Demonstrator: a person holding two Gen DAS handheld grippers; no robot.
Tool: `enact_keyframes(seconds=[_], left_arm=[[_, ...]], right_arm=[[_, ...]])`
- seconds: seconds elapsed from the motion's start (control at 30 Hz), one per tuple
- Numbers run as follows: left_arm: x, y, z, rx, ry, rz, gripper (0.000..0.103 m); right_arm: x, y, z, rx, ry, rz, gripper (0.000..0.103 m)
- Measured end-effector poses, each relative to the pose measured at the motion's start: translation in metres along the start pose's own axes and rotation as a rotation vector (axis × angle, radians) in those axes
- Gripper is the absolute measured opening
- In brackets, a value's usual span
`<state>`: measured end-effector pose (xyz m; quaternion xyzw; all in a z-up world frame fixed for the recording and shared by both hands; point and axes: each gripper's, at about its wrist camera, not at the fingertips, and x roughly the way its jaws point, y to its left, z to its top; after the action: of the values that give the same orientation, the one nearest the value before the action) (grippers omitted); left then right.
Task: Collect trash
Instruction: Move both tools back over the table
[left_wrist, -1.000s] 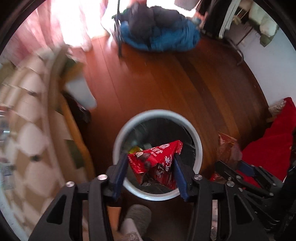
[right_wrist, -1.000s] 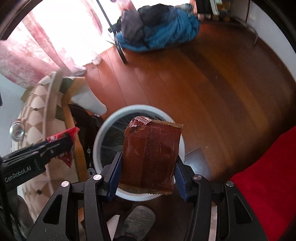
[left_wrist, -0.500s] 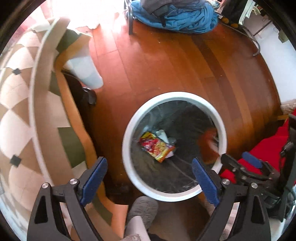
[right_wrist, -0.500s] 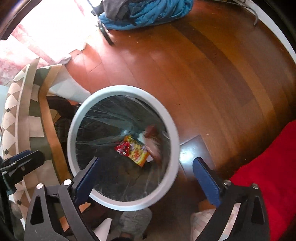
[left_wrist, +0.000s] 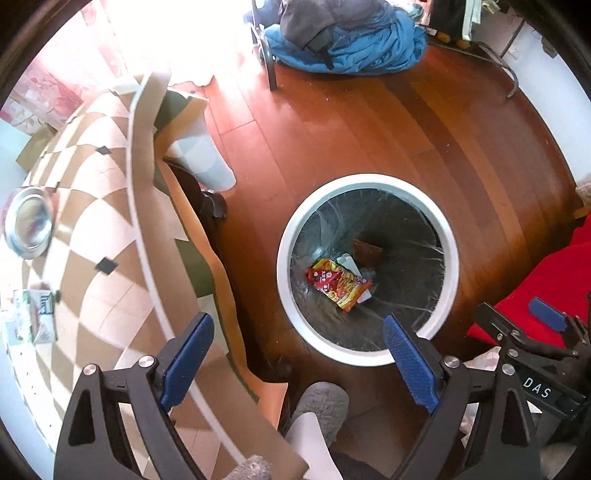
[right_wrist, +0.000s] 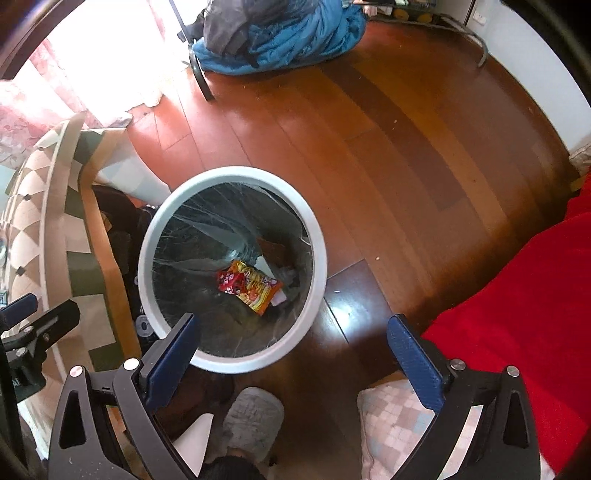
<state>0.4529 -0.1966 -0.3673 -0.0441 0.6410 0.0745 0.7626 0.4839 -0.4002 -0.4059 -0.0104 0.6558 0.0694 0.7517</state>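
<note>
A round white-rimmed bin with a dark liner stands on the wooden floor. Inside it lie a red and yellow snack wrapper, a brown wrapper and a white scrap. My left gripper hangs open above the bin's near left rim, with nothing between its blue pads. My right gripper is open too and holds nothing, above the bin's near right rim. The right gripper also shows at the left wrist view's lower right.
A table with a checked cloth stands left of the bin, bearing a metal dish and a small carton. A red fabric lies right. A person's grey slipper is near. Blue bedding lies far back.
Both grippers opened and let go of their wrappers, which fell into the bin. The red wrapper and the brown wrapper now lie at its bottom. Both grippers rose slightly.
</note>
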Motion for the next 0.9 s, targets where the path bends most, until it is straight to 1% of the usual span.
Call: enact_keyframes(seconds=[0.17,0.4,0.63,0.67,0.73,0.77,0.8,0.9], left_arm=[[-0.03,0.002,-0.011,-0.006,-0.036,-0.019,0.094],[-0.076,0.013,-0.028,-0.024,-0.103,-0.043,0.094],[-0.135,0.035,-0.049,-0.056,-0.193,-0.071,0.094],[-0.147,0.041,-0.052,-0.066,-0.212,-0.072,0.094],[-0.165,0.051,-0.055,-0.08,-0.238,-0.07,0.094],[-0.175,0.057,-0.057,-0.087,-0.253,-0.069,0.094],[-0.187,0.067,-0.059,-0.1,-0.277,-0.065,0.094],[-0.209,0.1,-0.065,-0.145,-0.331,-0.041,0.094]], right_arm=[[-0.037,0.003,-0.01,0.019,-0.039,-0.002,0.102],[-0.097,0.012,-0.024,0.007,-0.106,0.002,0.102],[-0.17,0.03,-0.037,0.008,-0.192,0.049,0.102],[-0.186,0.036,-0.039,0.004,-0.213,0.063,0.102],[-0.204,0.048,-0.04,-0.009,-0.238,0.088,0.102],[-0.219,0.06,-0.041,-0.029,-0.257,0.102,0.102],[-0.225,0.067,-0.04,-0.045,-0.265,0.113,0.102],[-0.247,0.11,-0.039,-0.132,-0.277,0.156,0.102]])
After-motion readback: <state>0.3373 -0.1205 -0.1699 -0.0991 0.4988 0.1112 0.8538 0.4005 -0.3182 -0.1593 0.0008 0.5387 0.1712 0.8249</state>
